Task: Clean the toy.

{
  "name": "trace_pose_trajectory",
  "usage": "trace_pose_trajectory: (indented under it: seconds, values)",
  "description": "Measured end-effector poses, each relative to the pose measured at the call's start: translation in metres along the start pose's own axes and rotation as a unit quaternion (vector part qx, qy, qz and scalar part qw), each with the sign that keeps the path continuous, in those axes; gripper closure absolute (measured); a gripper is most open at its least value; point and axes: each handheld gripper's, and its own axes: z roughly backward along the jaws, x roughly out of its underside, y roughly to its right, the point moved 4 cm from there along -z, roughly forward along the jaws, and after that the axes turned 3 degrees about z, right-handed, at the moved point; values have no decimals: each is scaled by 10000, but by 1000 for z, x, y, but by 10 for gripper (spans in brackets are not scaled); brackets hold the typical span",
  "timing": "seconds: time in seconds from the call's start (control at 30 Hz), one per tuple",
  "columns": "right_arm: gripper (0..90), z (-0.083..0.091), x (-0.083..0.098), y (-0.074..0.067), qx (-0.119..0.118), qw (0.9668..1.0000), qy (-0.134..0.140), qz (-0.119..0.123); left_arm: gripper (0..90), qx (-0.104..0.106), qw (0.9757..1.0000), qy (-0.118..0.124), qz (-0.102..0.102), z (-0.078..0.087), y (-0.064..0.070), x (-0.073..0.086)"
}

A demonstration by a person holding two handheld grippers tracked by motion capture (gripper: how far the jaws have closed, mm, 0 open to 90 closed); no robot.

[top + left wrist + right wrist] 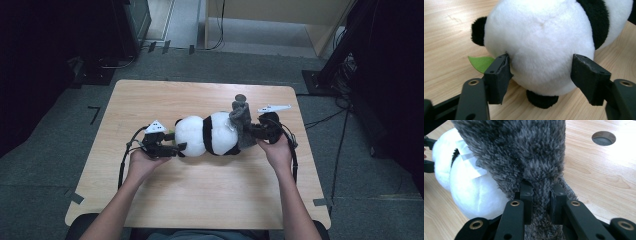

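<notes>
Both grippers are lying at the two ends of a plush panda [210, 134], which is resting on its side in the middle of a light wooden table [200, 195]. From the high view, I am holding my left gripper [172, 148] at the panda's head end and my right gripper [254, 131] at the other end, where a grey furry cloth [241, 122] is lying against the toy's body. My forearms are coming in from the bottom edge. Around the table, grey carpet floor [45, 190] is showing, with dark equipment and cables at both sides, and a pale wooden cabinet [280, 20] is standing behind the table.

Looking along my left gripper [540, 75], its two black jaws are standing apart on both sides of the panda's white head [541, 42]. The left pad is touching the fur, while the right pad is standing just beside it without pressing, so the jaws are open around the head. A black ear [477, 31] is pointing to the left, a green felt leaf [480, 63] is lying flat on the wood just beside the left jaw, and a black part of the toy is showing below the head.

Looking along my right gripper [541, 200], the jaws are almost closed and are pinching a fold of the grey furry cloth [524, 150] between the pads. To the left, the panda's white body [474, 195] is lying with a white label [470, 161] on it. At the upper right, a round hole [604, 138] is showing in the table top.
</notes>
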Motion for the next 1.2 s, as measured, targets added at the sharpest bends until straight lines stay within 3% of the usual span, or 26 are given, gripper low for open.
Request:
trace_pose_trajectory:
  seconds: [0.1,0.17,0.3,0.57,0.8,1.0,1.2]
  values:
    - [776,0,0,3,5,10000,-9,12,304,51,10000,69,-33,7,-4,-6]
    - [776,0,0,4,13,10000,-25,18,306,132,9998,171,52,13,-7,-11]
    - [776,0,-1,4,15,10000,-64,18,311,201,9997,128,97,13,-17,-20]
    - [776,-1,-2,5,0,9999,-90,64,326,110,9995,6,-288,3,-31,-38]
    - [779,-7,-1,6,-63,9998,-162,72,362,471,9970,-106,-610,-13,-33,-37]
    - [787,-16,-1,4,-83,9997,-177,177,162,695,9969,-222,-295,-26,-45,-33]
    - [801,-25,-2,2,-261,9996,-57,125,90,822,9936,-210,-745,-32,-35,-30]
